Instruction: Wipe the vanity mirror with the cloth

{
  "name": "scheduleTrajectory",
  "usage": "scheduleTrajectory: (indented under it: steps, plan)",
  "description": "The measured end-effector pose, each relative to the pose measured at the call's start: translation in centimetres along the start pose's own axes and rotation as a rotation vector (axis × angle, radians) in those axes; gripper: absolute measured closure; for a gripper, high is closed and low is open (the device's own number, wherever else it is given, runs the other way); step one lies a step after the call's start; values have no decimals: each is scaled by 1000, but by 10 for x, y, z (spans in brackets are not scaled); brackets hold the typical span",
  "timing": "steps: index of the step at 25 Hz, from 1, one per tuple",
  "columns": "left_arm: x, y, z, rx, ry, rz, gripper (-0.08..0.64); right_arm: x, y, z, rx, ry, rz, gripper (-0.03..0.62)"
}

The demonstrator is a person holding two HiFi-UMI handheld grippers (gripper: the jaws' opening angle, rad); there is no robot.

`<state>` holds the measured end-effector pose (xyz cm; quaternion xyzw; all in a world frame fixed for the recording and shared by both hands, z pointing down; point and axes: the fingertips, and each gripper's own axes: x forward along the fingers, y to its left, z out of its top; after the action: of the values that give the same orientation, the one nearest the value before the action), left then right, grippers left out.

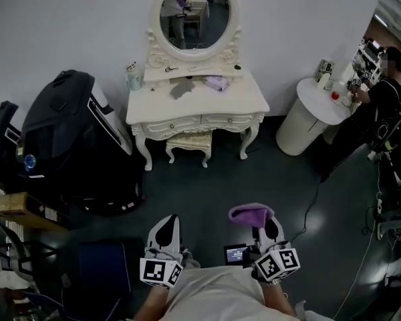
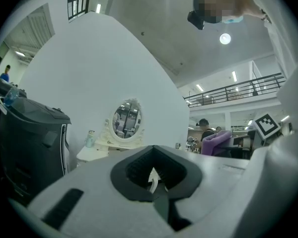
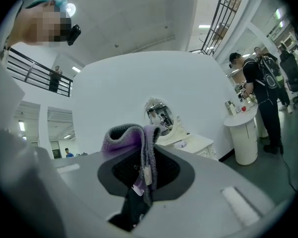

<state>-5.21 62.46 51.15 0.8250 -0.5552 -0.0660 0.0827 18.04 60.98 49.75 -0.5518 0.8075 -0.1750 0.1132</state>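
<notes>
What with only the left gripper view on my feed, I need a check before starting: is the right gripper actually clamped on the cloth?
Observer: Yes. The right gripper view shows the right gripper with its jaws shut on the purple cloth, and a fold of it stands up above them.
Operator: Below the oval mirror, is the vanity table bare? My gripper body blocks most of it.
Observer: No. In the head view a grey rag-like item and a pale lilac item lie on its top.
Operator: Anything underneath?
Observer: An upholstered stool is tucked between its legs.
</notes>
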Motion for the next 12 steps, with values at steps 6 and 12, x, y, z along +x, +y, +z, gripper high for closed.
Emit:
scheduleTrajectory:
  steps: [6, 12]
  plan:
    - [2, 47, 4, -11, 6, -11, 560, 29, 22, -16, 32, -27, -47, 540]
    - [5, 88, 8, -29, 8, 22, 560, 68, 37, -28, 39, 4, -39, 540]
